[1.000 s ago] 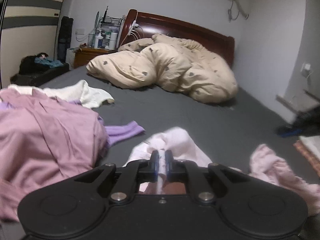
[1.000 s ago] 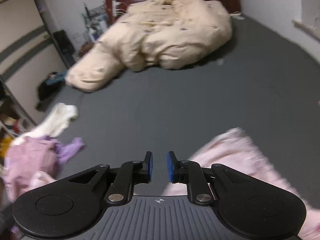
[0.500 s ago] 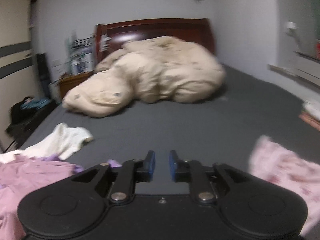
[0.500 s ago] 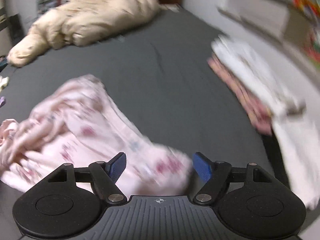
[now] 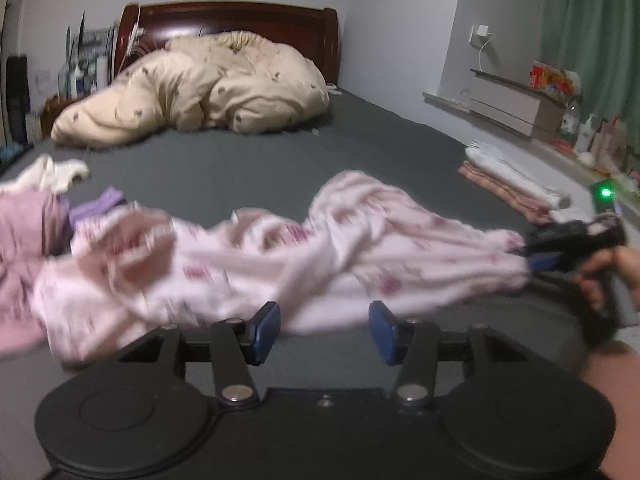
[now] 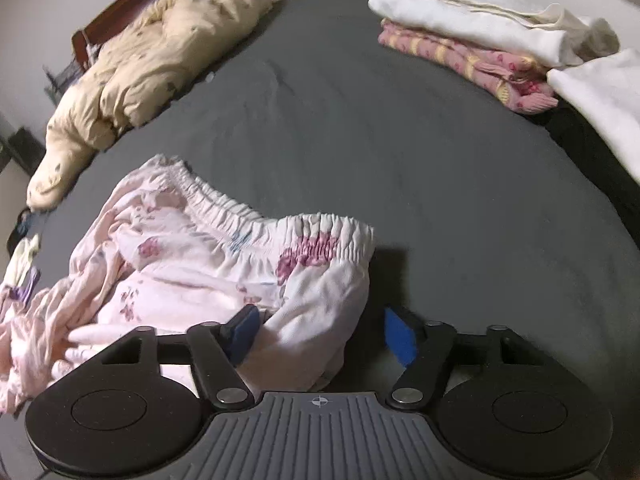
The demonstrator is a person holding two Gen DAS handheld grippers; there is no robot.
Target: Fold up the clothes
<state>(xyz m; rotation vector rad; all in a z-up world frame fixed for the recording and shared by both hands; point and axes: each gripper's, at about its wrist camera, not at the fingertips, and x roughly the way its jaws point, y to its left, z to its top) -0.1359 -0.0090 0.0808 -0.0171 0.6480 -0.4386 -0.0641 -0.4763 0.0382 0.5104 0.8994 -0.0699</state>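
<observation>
Pale pink floral-print cotton garment with elastic waistband lies crumpled on the dark grey bed sheet near its front edge. Left gripper jaws apart, empty. Right gripper jaws apart, waistband corner between them, unclamped.

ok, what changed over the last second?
The left tool released what it pinched, swung right and opened wide, empty. The right tool opened too and came down on the floral garment; the waistband corner now sits between its open fingers, not clamped. The duvet, folded stack and grey sheet are unchanged.
</observation>
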